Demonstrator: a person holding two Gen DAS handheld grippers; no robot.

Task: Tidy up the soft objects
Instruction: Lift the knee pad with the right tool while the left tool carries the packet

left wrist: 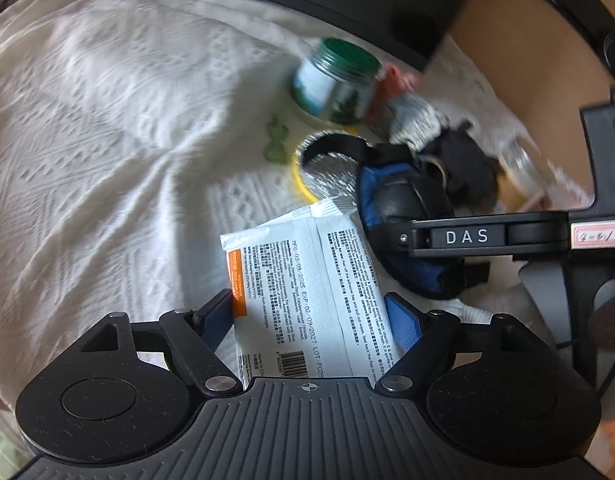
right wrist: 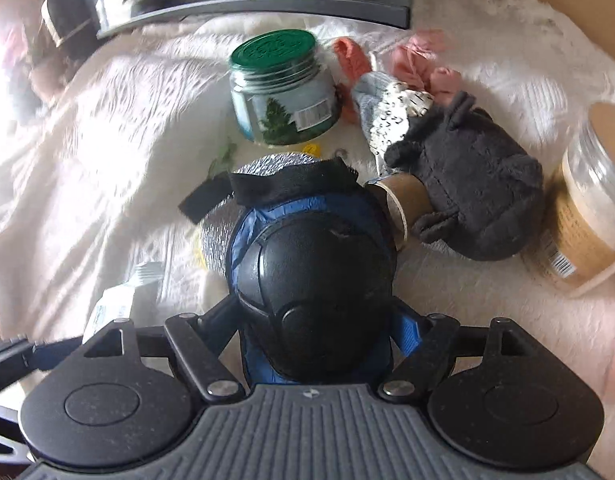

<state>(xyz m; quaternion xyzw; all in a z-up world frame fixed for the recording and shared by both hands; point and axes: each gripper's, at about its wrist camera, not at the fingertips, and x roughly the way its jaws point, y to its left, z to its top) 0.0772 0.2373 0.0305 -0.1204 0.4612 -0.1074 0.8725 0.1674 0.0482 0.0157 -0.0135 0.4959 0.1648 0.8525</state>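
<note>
My left gripper (left wrist: 313, 316) is shut on a white wet-wipe packet (left wrist: 307, 280) with black print and an orange strip, held over the white bedspread (left wrist: 107, 140). My right gripper (right wrist: 313, 328) is shut on a blue and black knee pad (right wrist: 313, 272) with a hard black cap; the pad also shows in the left wrist view (left wrist: 403, 200), with the right gripper's arm (left wrist: 487, 236) reaching in from the right. A grey plush mitten (right wrist: 471, 196), a grey patterned sock (right wrist: 391, 108) and pink knit items (right wrist: 427, 64) lie beyond the pad.
A green-lidded glass jar (right wrist: 283, 88) stands behind the pad. A silver-lined round pouch with a yellow rim (left wrist: 327, 168) lies by it. A tan jar (right wrist: 591, 200) stands at the right. A dark monitor base (right wrist: 247, 4) edges the back. A cardboard wall (left wrist: 527, 48) is at the right.
</note>
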